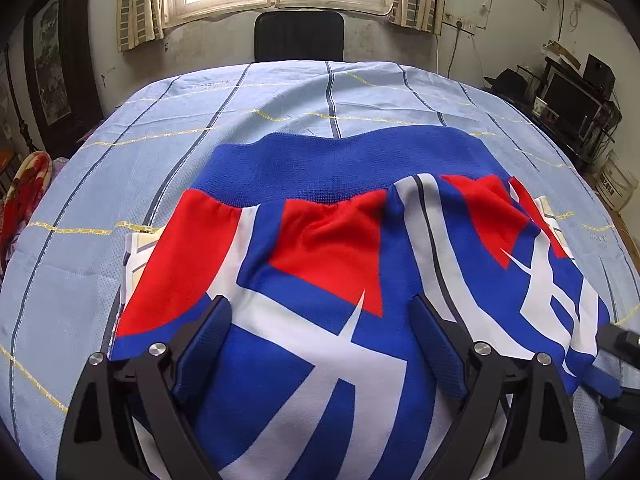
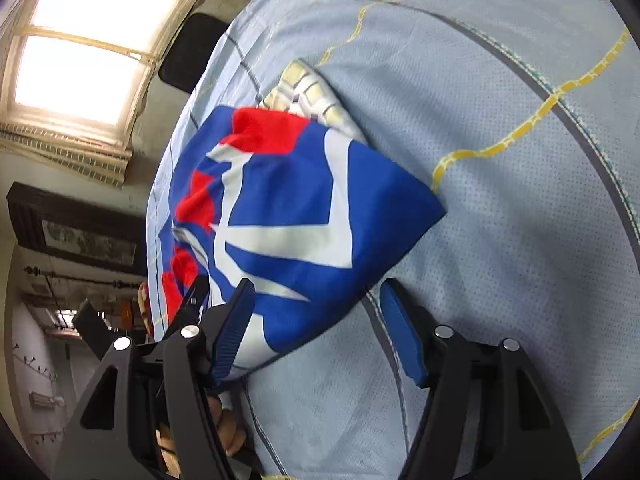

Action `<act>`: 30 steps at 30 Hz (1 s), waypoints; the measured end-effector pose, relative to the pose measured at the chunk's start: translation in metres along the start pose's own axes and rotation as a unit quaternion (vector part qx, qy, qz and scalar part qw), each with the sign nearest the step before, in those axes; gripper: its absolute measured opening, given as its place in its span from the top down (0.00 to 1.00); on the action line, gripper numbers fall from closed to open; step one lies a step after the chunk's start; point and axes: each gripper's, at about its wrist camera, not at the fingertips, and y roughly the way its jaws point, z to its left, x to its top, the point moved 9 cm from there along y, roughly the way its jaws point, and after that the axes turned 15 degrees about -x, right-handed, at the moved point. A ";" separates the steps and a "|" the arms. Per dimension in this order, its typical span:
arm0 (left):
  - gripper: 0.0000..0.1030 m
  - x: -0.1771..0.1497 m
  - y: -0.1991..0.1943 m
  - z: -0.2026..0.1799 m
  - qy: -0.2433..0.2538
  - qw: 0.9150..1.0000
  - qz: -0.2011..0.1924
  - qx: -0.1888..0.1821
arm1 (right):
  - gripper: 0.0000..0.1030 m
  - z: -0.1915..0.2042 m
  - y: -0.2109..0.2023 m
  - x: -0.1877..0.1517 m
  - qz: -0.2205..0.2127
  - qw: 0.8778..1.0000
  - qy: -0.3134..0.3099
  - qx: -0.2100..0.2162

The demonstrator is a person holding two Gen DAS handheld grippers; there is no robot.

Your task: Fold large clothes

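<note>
We see the blue, red and white garment [image 1: 320, 248] on the checked sheet [image 1: 160, 128], a pale folded cloth [image 2: 312, 96] beneath it. Left gripper [image 1: 320, 320] gapes above fabric; right gripper [image 2: 316, 320] straddles a corner, gripping nothing.

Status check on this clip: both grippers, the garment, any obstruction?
Left gripper open above the garment. Right gripper open at its corner, gripping nothing. Garment folded on the bedsheet, over a pale patterned cloth. No obstruction.

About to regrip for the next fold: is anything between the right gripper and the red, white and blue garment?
Nothing visible. The right gripper has its jaws apart just off the garment, whose nearest edge lies between the fingers on the light blue sheet. A pale folded cloth sits under the garment's far side, out of the way.
</note>
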 end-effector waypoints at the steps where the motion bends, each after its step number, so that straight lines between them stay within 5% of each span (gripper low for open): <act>1: 0.11 0.000 0.000 0.000 -0.001 1.000 0.000 -0.001 | 0.38 -0.002 0.000 0.003 -0.008 1.000 0.008 0.003; 12: 0.10 0.000 0.001 0.002 -0.002 1.000 0.003 -0.007 | 0.38 -0.006 0.006 0.035 -0.057 0.995 0.074 0.042; 17: 0.10 0.000 0.001 0.002 -0.002 1.000 0.005 -0.006 | 0.54 -0.005 0.008 0.036 -0.064 0.996 0.065 0.019; 30: 0.08 -0.001 0.002 0.003 -0.004 1.000 0.007 -0.006 | 0.56 0.017 0.021 0.062 -0.036 0.999 0.012 -0.035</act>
